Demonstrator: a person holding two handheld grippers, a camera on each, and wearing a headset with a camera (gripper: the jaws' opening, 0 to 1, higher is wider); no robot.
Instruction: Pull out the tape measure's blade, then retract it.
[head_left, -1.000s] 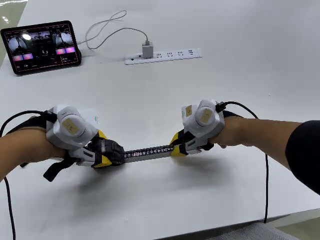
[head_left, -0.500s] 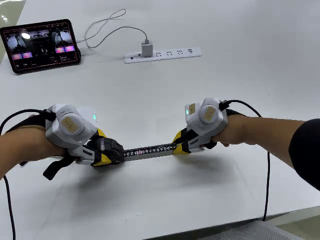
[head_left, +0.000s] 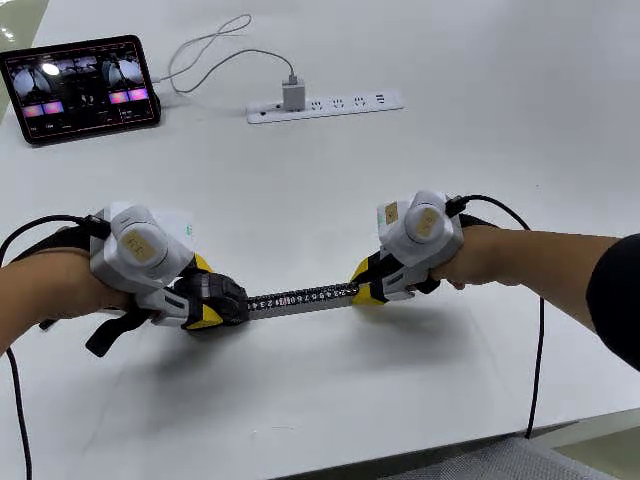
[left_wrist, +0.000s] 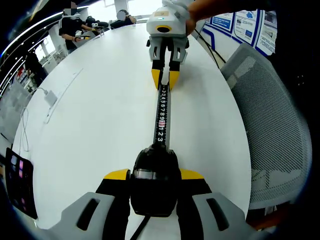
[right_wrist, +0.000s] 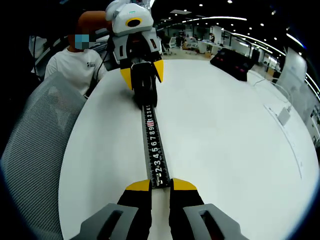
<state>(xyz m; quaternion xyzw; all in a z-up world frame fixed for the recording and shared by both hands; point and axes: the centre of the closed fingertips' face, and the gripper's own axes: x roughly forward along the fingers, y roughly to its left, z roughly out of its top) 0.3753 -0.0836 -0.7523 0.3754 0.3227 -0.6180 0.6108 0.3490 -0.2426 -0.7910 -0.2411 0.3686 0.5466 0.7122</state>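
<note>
one tape measure (left_wrist: 155, 185): blade (right_wrist: 152, 145) drawn out over the table (head_left: 400, 150)
left gripper (head_left: 205, 295): clenched on its case
right gripper (head_left: 362, 288): clenched on the blade tip

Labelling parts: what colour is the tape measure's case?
Black case; clearest in the left gripper view.

The black tape measure case (head_left: 228, 300) is half covered by the left gripper's (head_left: 204, 294) jaws. Opposite the case, the numbered steel blade's (right_wrist: 152, 145) tip hides inside the right gripper (right_wrist: 160, 186). Beyond the case, a black tablet's (head_left: 82, 88) screen is unreadably small.
</note>
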